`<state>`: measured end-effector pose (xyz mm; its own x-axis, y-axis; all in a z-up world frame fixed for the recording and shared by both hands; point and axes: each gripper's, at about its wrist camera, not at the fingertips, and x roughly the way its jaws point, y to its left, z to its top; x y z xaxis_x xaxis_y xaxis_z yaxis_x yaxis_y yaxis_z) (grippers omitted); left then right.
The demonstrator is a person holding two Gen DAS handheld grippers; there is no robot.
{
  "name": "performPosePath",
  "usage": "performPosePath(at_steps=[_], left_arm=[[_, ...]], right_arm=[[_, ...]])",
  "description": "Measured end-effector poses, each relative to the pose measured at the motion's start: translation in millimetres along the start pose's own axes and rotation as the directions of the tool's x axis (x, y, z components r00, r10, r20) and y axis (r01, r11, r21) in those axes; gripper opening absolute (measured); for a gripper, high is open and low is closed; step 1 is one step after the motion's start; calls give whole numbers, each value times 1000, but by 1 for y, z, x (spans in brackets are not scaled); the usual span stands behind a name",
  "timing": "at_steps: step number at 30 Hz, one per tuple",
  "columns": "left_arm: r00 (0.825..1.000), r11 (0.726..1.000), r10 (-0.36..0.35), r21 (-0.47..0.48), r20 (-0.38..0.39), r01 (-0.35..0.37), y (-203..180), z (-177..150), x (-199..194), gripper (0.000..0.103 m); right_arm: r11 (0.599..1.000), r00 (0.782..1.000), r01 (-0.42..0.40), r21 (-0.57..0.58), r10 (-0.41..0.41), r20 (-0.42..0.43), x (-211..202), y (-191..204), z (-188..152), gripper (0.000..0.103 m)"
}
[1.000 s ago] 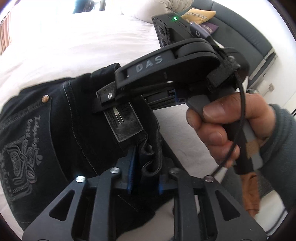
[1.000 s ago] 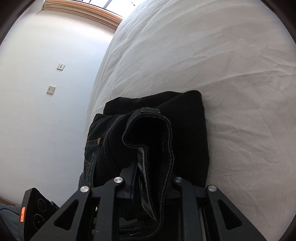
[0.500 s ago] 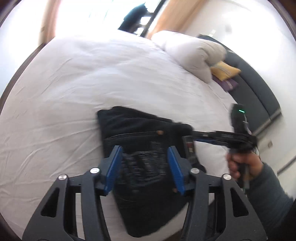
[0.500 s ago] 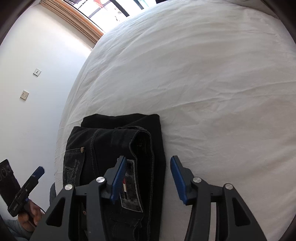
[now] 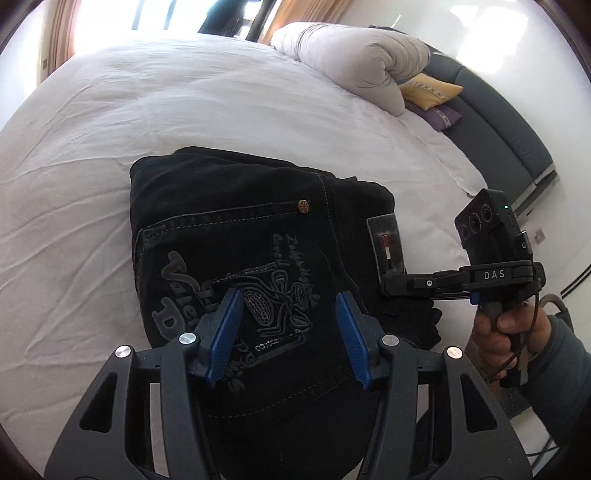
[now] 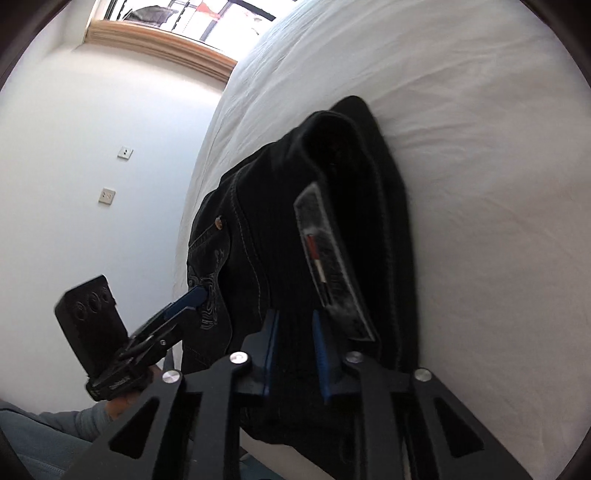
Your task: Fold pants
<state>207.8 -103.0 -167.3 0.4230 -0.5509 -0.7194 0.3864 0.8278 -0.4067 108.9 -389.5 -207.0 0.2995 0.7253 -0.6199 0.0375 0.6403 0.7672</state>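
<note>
Big bed (image 5: 184, 110) w/ a white, lightly creased sheet takes up most of the room. Window w/ tan curtains (image 5: 280, 22) at the far end, dark grey headboard (image 5: 495, 122) along one side. White wall (image 6: 92, 166) on the other side carries 2 switch plates (image 6: 125, 152), one above the other.

Count: 1 white rolled duvet (image 5: 354, 62) at the head end, 2 small cushions beside it, 1 yellow (image 5: 430, 90) and 1 purple (image 5: 439, 116). 1 pair of black pants (image 5: 240, 236), folded into a compact block, lying near the bed's edge, embroidered back pocket facing up, 1 brand patch (image 5: 386, 247) at the waistband.

2 grippers. Left gripper (image 5: 290, 339) hovers over the pocket embroidery, blue pads spread wide, nothing between them. Right gripper (image 6: 293, 350) is at the waistband end right by the patch; its blue pads stand close together w/ dark cloth between them, so it's pinching a bit of the pants there. From the left cam the right hand (image 5: 498, 328) shows round that tool's handle.
</note>
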Motion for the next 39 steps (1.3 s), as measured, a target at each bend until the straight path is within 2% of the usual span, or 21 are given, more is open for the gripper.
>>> performPosePath(at_steps=[2, 3, 4, 5, 7, 8, 10, 13, 14, 15, 17, 19, 22, 23, 25, 27, 29, 32, 34, 37, 39], left_arm=[[1000, 1000, -4, 12, 0, 4, -1, -2, -8, 50], [999, 1000, -31, 6, 13, 30, -3, -3, -16, 51], [998, 998, -65, 3, 27, 65, -3, -4, -21, 51], [995, 996, -91, 6, 45, 91, -3, -7, -26, 51], [993, 995, -101, 31, 63, 99, -5, -11, -28, 51], [996, 996, -81, 34, 36, 80, -2, -12, -22, 51], [995, 995, -100, 8, 14, 100, 5, -15, -19, 51], [992, 992, -124, 23, -8, 124, 10, -15, -9, 51], [992, 992, -126, 25, -26, 127, 13, -14, -2, 50], [991, 991, -134, 21, -20, 135, 17, -14, 1, 50], [990, 989, -144, 21, -7, 144, 20, -14, 7, 50], [995, 994, -104, 46, -7, 104, 11, -12, 1, 50], [997, 992, 71, 107, 6, -72, -9, -5, -11, 52], [996, 991, 88, 100, 18, -89, -12, -3, -15, 53], [994, 992, 103, 70, 47, -106, -12, 5, -24, 73], [990, 989, 126, 64, 70, -131, -13, 16, -25, 80], [984, 982, 163, 80, 63, -168, -12, 27, -18, 82], [972, 971, 233, 72, -40, -230, 0, 33, 15, 84], [957, 960, 278, 49, -82, -275, 9, 33, 29, 84], [958, 963, 269, 17, -101, -268, 17, 32, 30, 84], [959, 964, 264, 9, -104, -264, 18, 32, 30, 84]], right_arm=[[1000, 1000, -7, -19, 7, -5, -10, -2, -5, 18], [999, 1000, 2, -33, -2, -12, -15, 0, -6, 21], [999, 1000, 3, -40, -4, -12, -21, 2, -5, 26], [999, 1000, -9, -48, 9, -1, -26, 6, -3, 40], [993, 996, -77, -93, 79, 27, -32, 20, 4, 45], [987, 992, -121, -109, 125, 26, -31, 27, 9, 46], [977, 986, -166, -132, 168, 8, -21, 40, 17, 54], [983, 988, -137, -124, 127, -82, 10, 40, 22, 61], [990, 991, -82, -113, 68, -116, 22, 32, 20, 58], [992, 991, -66, -108, 53, -124, 31, 22, 17, 49], [989, 992, -109, -101, 101, -75, 27, 13, 13, 43], [989, 991, -124, -76, 119, -56, 19, 11, 11, 43], [987, 994, -104, -125, 106, 10, -5, 22, 5, 56], [985, 992, -113, -129, 120, 47, -14, 25, 5, 57], [980, 978, -154, -126, 169, 118, -29, 29, 7, 60], [979, 972, -171, -107, 186, 147, -33, 27, 12, 65], [983, 980, -159, -89, 168, 104, -22, 25, 15, 67], [992, 993, -114, -46, 115, 7, 7, 13, 12, 65], [991, 992, -121, -51, 122, 29, 5, 13, 7, 64], [993, 993, -95, -75, 99, 56, -11, 28, 3, 67], [991, 990, -75, -111, 87, 107, -31, 35, 4, 72]])
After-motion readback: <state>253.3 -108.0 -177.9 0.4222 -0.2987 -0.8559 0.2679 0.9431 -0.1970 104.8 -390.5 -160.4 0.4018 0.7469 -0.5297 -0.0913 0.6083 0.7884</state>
